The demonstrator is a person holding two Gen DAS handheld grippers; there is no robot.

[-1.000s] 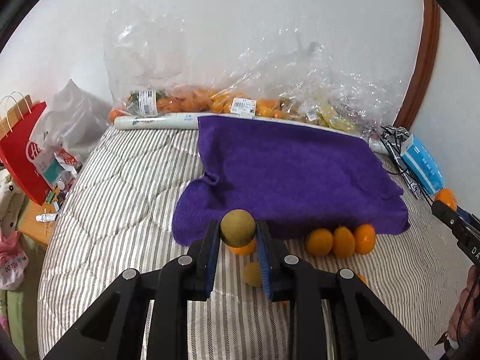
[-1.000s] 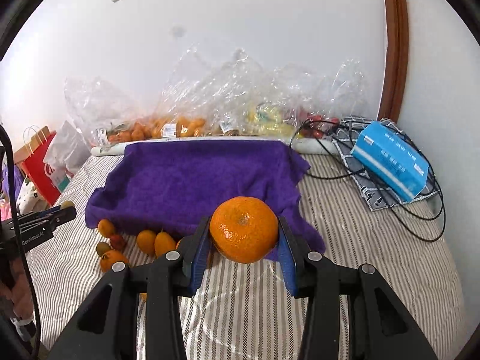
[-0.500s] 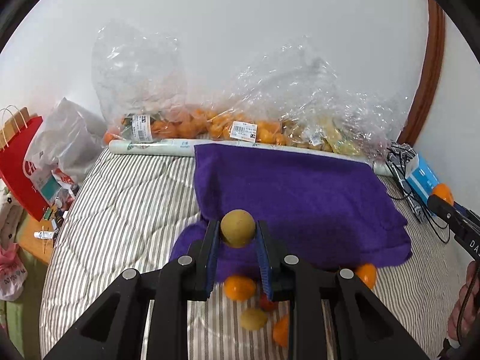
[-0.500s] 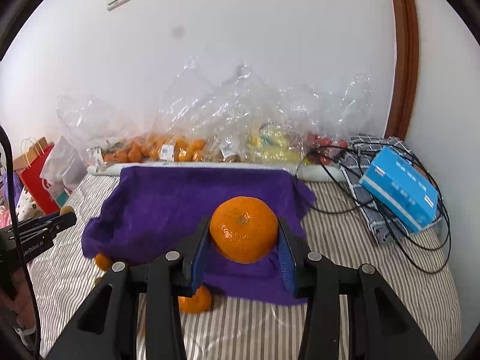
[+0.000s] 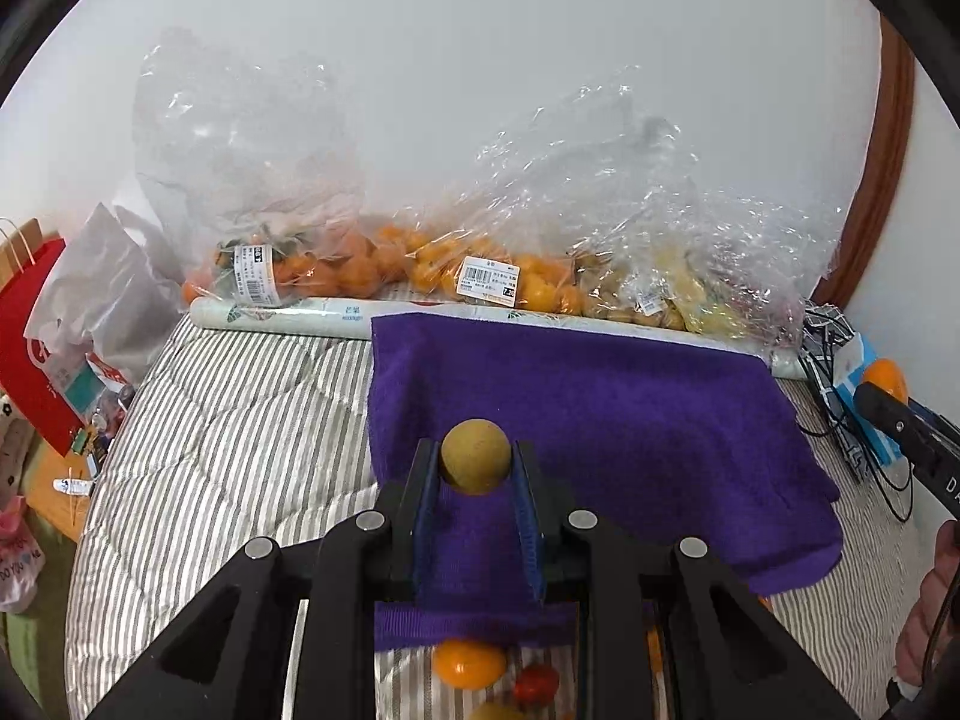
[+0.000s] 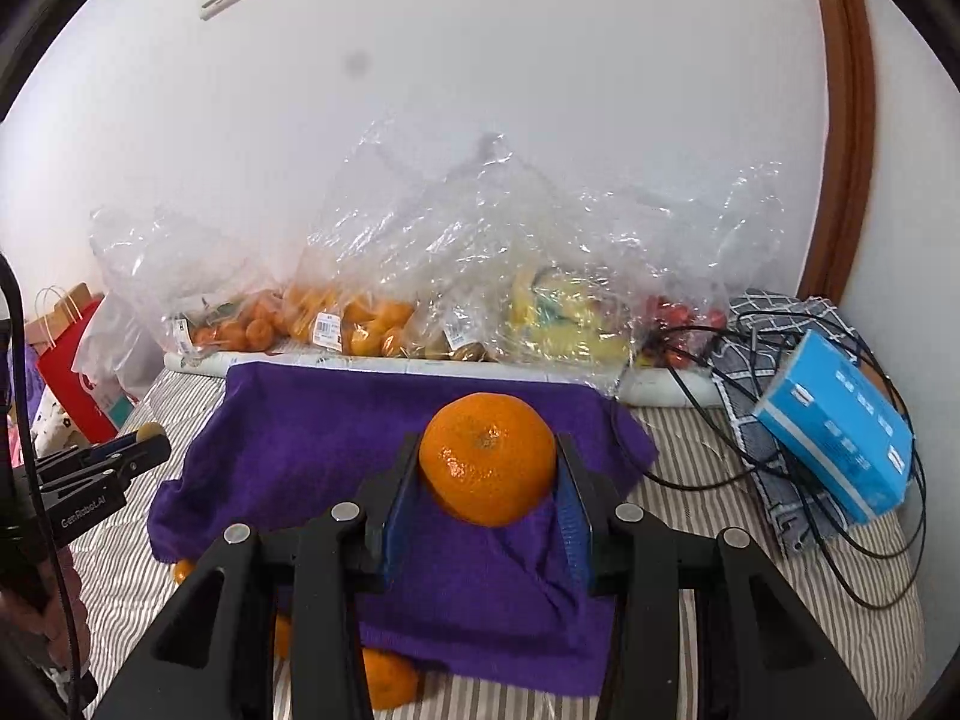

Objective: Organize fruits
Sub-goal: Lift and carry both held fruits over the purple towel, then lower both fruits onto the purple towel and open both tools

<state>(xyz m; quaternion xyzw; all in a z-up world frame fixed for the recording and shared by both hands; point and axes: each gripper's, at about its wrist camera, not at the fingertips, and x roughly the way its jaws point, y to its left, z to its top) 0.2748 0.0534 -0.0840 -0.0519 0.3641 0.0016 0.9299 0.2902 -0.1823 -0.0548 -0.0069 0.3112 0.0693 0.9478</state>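
Fruits fill clear bags (image 5: 372, 264) by the wall — left hand-held gripper (image 5: 475, 468) clamps a brownish-yellow fruit (image 5: 475, 455), right hand-held gripper (image 6: 487, 468) a mandarin (image 6: 487, 457)

One purple towel (image 6: 336, 450), one blue box (image 6: 840, 426) to its right, one mandarin (image 6: 487, 459) and one brown fruit (image 5: 475, 455) above it, held in the two grippers.

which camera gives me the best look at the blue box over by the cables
The right wrist view. There the blue box shows whole, lying tilted on a patterned cloth among black cables. In the left wrist view only a sliver of it shows at the right edge, partly hidden behind the orange held in the other gripper.
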